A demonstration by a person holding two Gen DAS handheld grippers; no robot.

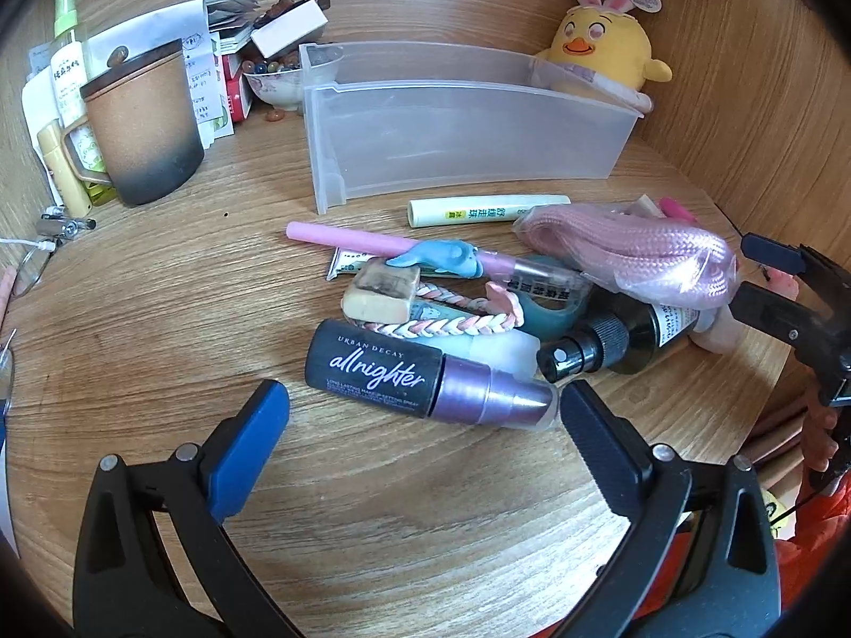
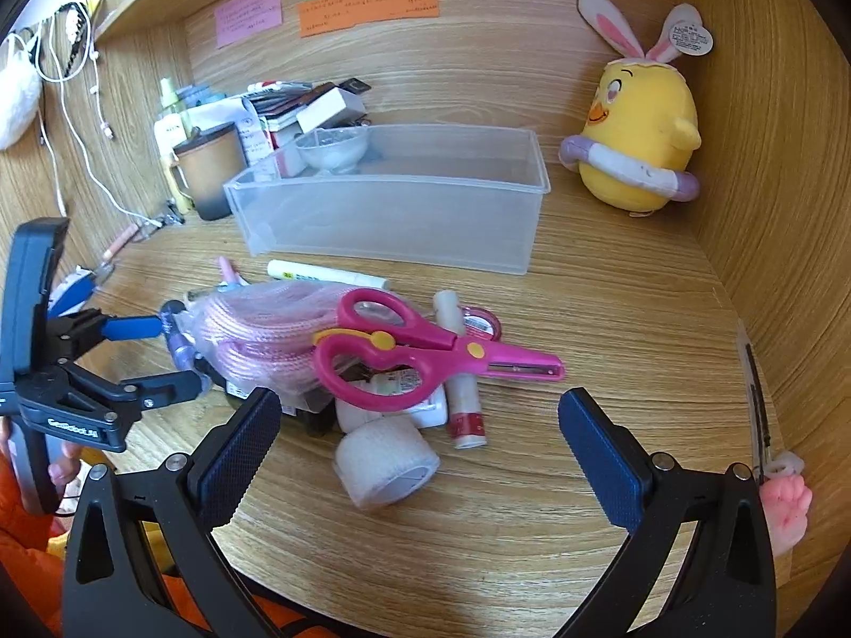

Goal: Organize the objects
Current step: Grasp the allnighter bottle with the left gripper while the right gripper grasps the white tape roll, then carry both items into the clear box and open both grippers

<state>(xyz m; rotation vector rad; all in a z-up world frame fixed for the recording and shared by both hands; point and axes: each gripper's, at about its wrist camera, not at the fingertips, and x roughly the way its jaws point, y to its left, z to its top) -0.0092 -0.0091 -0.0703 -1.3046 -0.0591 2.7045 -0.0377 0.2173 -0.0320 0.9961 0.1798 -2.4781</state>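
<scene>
1. A wooden desk point(image 1: 159, 319) set in a wood-panelled nook, with sticky notes point(image 2: 367, 0) on the back wall and a yellow chick plush point(image 2: 638, 133) in the right corner
2. A clear bin point(image 2: 393, 202) stands empty at the back of the desk, probably the place where the loose things are meant to go
3. In front of the bin lies a jumbled pile: pink scissors point(image 2: 415, 356) on top of a bagged pink cord point(image 2: 260, 329), a white tape roll point(image 2: 385, 465), a lip balm point(image 2: 462, 372), a pink pen point(image 1: 372, 242), an eraser point(image 1: 380, 295) and a dark spray bottle point(image 1: 425, 377)
4. The left gripper point(image 1: 423, 409) is wide open and holds nothing; the spray bottle lies on its side between and just ahead of its fingertips, which suggests it is the next pick
5. The right gripper point(image 2: 420, 425) is also wide open and empty, with the tape roll between its fingers and the scissors just beyond
6. A mug point(image 1: 141, 122) and clutter sit at the back left, apart from the pile
</scene>
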